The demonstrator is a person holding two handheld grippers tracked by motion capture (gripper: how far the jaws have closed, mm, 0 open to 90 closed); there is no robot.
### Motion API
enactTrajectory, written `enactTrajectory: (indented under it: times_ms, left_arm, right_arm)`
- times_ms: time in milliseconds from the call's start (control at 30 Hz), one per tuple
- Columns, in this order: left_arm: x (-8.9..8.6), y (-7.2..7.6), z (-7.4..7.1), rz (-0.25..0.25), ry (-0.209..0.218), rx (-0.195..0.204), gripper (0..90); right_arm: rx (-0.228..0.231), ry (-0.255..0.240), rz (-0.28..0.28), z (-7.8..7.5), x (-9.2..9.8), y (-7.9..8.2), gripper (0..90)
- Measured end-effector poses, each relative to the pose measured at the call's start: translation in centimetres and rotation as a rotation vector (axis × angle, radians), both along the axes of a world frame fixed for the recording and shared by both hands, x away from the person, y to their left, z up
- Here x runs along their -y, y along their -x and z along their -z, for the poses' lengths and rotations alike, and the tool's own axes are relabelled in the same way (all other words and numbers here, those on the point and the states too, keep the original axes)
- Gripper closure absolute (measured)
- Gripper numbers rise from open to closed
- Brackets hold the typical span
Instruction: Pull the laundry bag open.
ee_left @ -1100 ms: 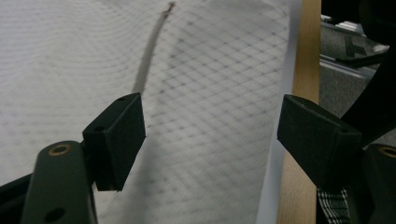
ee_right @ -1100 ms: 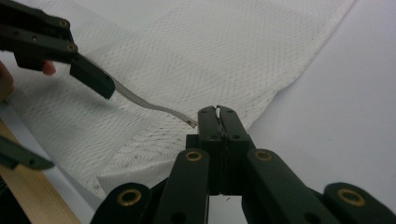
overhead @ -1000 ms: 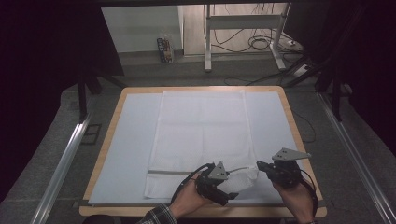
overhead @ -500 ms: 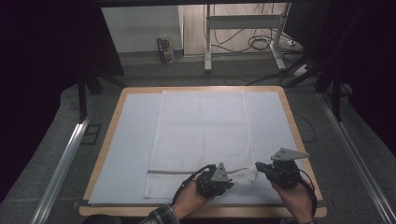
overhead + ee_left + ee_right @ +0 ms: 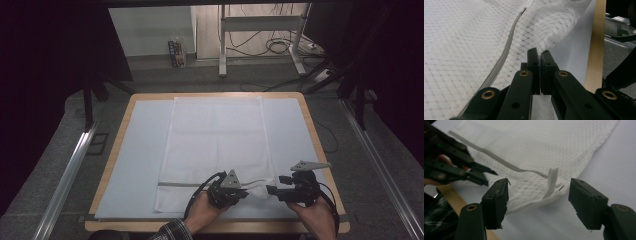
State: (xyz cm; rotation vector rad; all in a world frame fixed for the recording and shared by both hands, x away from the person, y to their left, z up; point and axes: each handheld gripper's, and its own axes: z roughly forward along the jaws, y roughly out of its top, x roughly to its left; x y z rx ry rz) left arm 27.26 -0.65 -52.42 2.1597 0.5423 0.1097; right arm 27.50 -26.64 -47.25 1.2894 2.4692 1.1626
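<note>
A: Big stuff first. What's the table (image 5: 116, 150) like?

B: Wood rim, pale sheet (image 5: 140, 165) over the top. A white mesh bag (image 5: 217, 145) lies flat down the middle, running from the far edge nearly to the near edge. Grey zipper (image 5: 177, 184) crosses its near end.

A: Hands?

B: Both come in from the near edge in the high view. Left gripper (image 5: 244, 194) sits at the bag's near right corner, right gripper (image 5: 270, 189) just beside it, tips facing each other, the bunched-up corner between them.

A: Left gripper state?

B: Left gripper view: jaws pressed together, no gap, pinching the lifted mesh fold right at the tips (image 5: 539, 55). Zipper (image 5: 506, 53) runs diagonally just to the side. The high view can't show that pinch, too small.

A: Right one?

B: Right gripper view: jaws stand apart and have just been opening. The bag corner (image 5: 539, 192) lies between them, the pads not pressing it. A white strap (image 5: 551, 182) sticks up from that corner. Not readable from above.

A: Anything else there?

B: The left gripper (image 5: 491, 176) shows at the far left, tips down on the cloth, with a plaid sleeve (image 5: 434, 220) below.

A: Smallest?

B: The grey three-cornered plates on top of both grippers, clear from the high view.
</note>
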Motion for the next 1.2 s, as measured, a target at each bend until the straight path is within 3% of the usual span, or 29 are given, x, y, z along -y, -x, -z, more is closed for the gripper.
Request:
enactTrajectory:
  times_ms: [133, 300, 500, 667, 800, 967, 1200]
  left_arm:
    - [-0.1, -0.1, -0.1, -0.005, 0.002, 0.004, 88.5]
    - [-0.1, 0.0, -0.2, -0.003, 0.004, 0.002, 88.5]
    - [-0.1, 0.0, -0.2, -0.002, 0.001, -0.001, 88.5]
    - [-0.1, 0.0, -0.2, 0.010, -0.010, 0.004, 88.5]
    - [0.3, 0.3, 0.0, 0.020, -0.023, 0.014, 88.5]
    - [0.6, 0.5, 0.1, 0.025, -0.037, 0.025, 88.4]
    - [0.8, 0.6, 0.2, 0.038, -0.052, 0.032, 88.3]
  right_arm:
    - [-0.027, -0.042, -0.020, -0.2, 0.5, 0.7, 26.8]
    - [-0.136, -0.115, -0.039, 0.5, 0.6, 1.0, 17.2]
    - [-0.237, -0.136, -0.055, 1.5, 0.2, 0.5, 10.1]
    - [-0.295, -0.180, -0.059, 2.1, 0.0, 0.0, 8.9]
    - [-0.316, -0.218, -0.041, 2.3, 0.0, -0.8, 8.9]
    - [-0.345, -0.225, -0.013, 2.6, -0.2, -2.0, 14.8]
    - [-0.327, -0.197, 0.025, 2.8, 0.1, -3.0, 35.7]
